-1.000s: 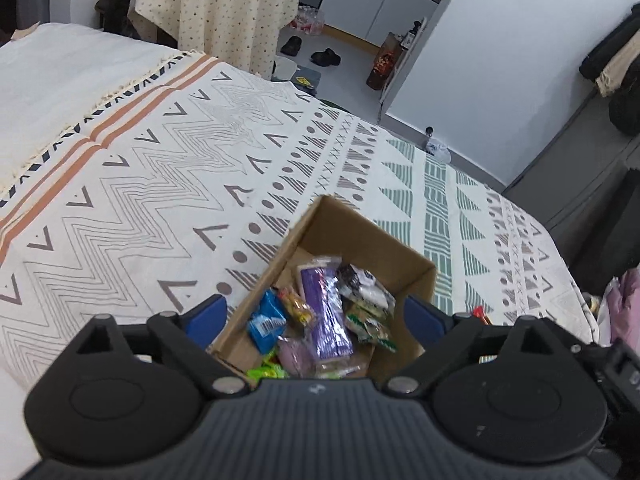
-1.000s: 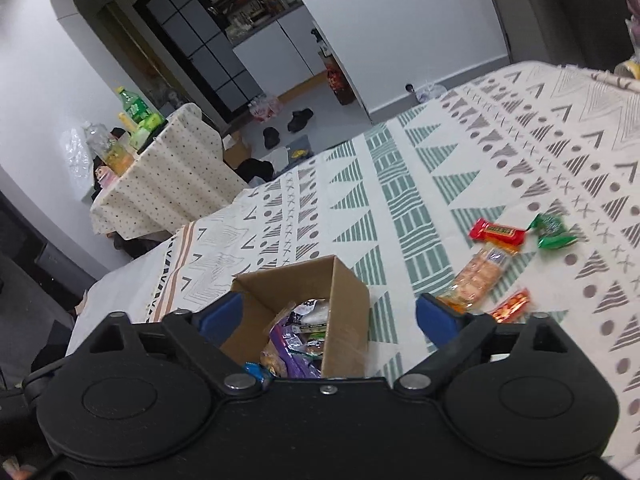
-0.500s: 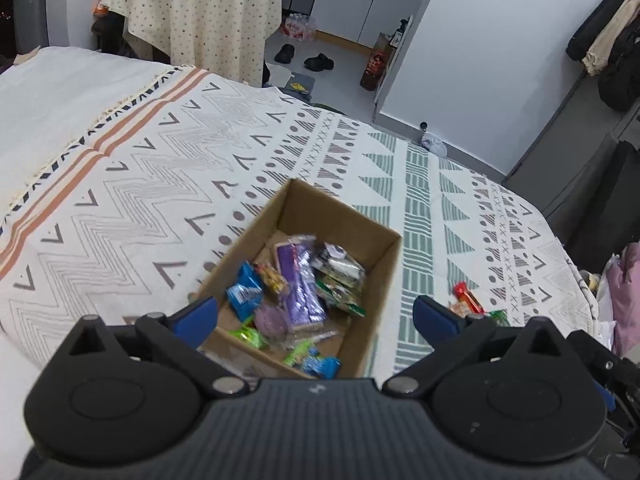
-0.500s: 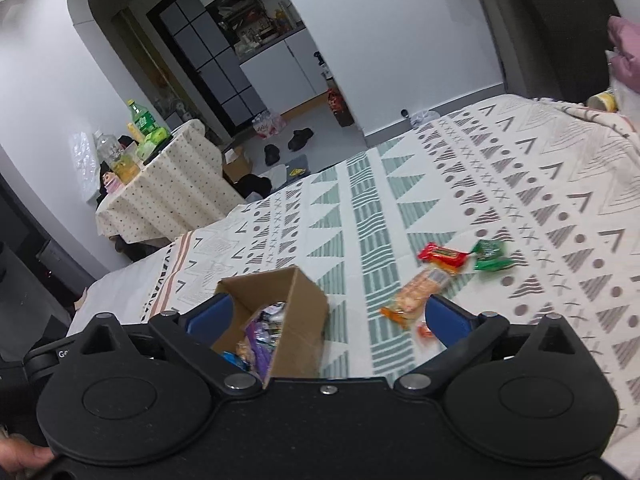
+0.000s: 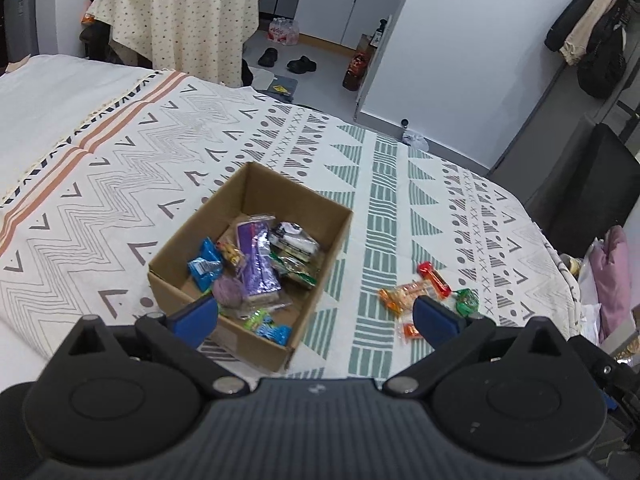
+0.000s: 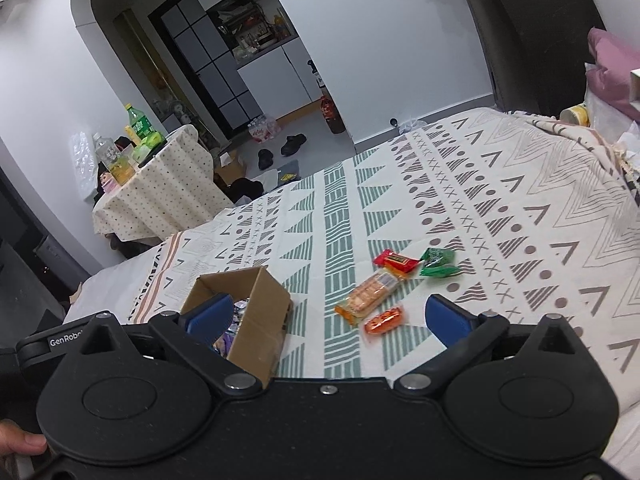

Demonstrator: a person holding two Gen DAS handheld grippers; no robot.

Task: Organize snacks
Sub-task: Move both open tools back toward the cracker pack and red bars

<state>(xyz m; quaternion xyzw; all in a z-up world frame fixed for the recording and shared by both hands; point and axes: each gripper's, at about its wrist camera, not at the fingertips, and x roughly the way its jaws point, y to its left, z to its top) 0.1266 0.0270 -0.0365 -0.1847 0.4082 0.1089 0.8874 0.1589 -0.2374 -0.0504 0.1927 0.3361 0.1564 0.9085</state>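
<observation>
The work surface is a bed covered with a patterned blanket (image 5: 280,152) of zigzags, triangles and green stripes. Behind it the room has a grey floor, a white wall, a small table with a dotted cloth (image 5: 180,16) carrying bottles, and a pair of black shoes (image 6: 282,148) on the floor.

An open cardboard box (image 5: 256,196) stands on the blanket, with many wrapped snacks inside, among them a purple packet (image 5: 258,264) and a blue packet (image 5: 205,266). To its right, apart from the box, four snacks lie loose: a long orange packet (image 6: 368,292), a red packet (image 6: 396,262), a green packet (image 6: 438,262) and a small orange packet (image 6: 384,320).

The left gripper (image 5: 316,316) and the right gripper (image 6: 328,316) both hover with fingers spread wide and hold nothing.

Compared with one second ago, both cameras have pulled back and up: the box looks further away, and the loose snacks are now in the left view.
</observation>
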